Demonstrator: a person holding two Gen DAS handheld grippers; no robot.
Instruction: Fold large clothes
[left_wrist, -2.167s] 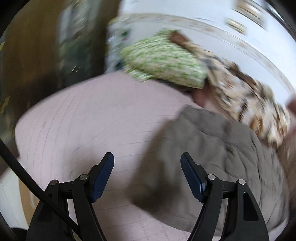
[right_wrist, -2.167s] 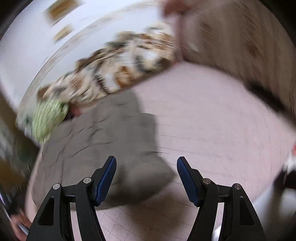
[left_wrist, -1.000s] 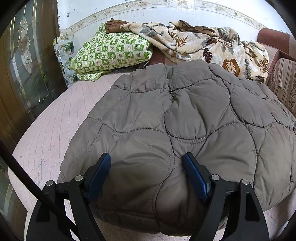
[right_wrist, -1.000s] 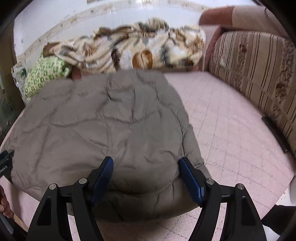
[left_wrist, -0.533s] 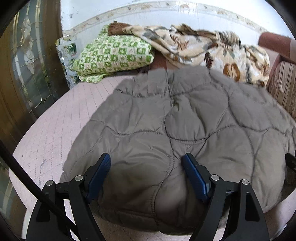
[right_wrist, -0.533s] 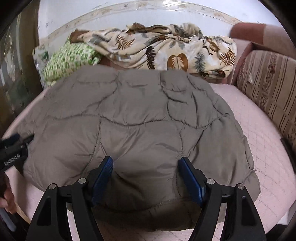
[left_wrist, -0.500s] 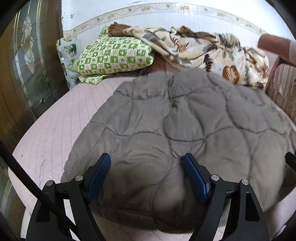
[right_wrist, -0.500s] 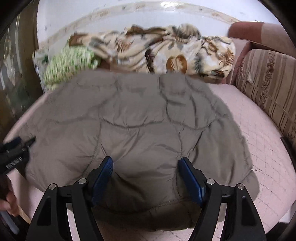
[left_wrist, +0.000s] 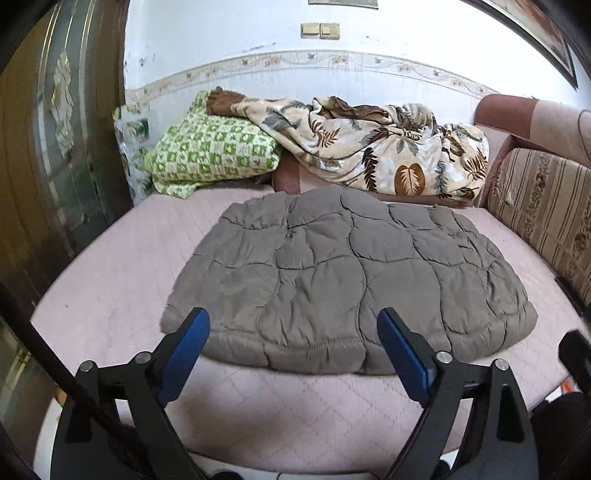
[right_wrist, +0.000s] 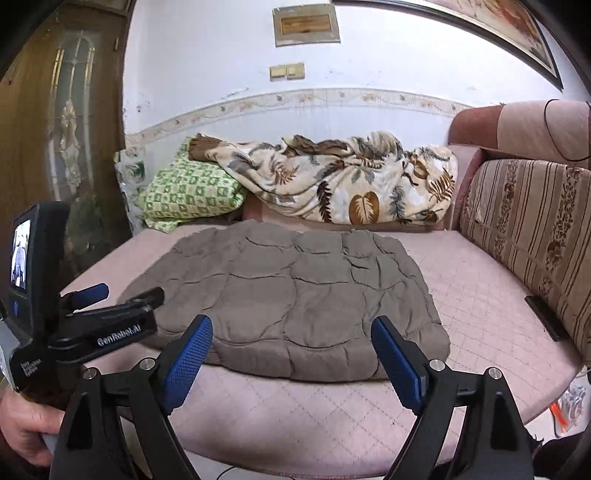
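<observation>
A grey-brown quilted jacket (left_wrist: 343, 273) lies folded flat on the pink sofa seat (left_wrist: 110, 288); it also shows in the right wrist view (right_wrist: 295, 295). My left gripper (left_wrist: 295, 347) is open and empty, held back from the jacket's near edge. My right gripper (right_wrist: 291, 350) is open and empty, also short of the near edge. The left gripper shows from the side in the right wrist view (right_wrist: 114, 295), at the jacket's left end.
A leaf-print blanket (left_wrist: 376, 151) and a green checked pillow (left_wrist: 210, 155) lie at the back of the seat. A striped sofa back (right_wrist: 532, 236) stands on the right. A wooden door (left_wrist: 48, 147) is on the left.
Both grippers have pulled back and up from the jacket, which they were pressing close over. The jacket now lies alone on the seat.
</observation>
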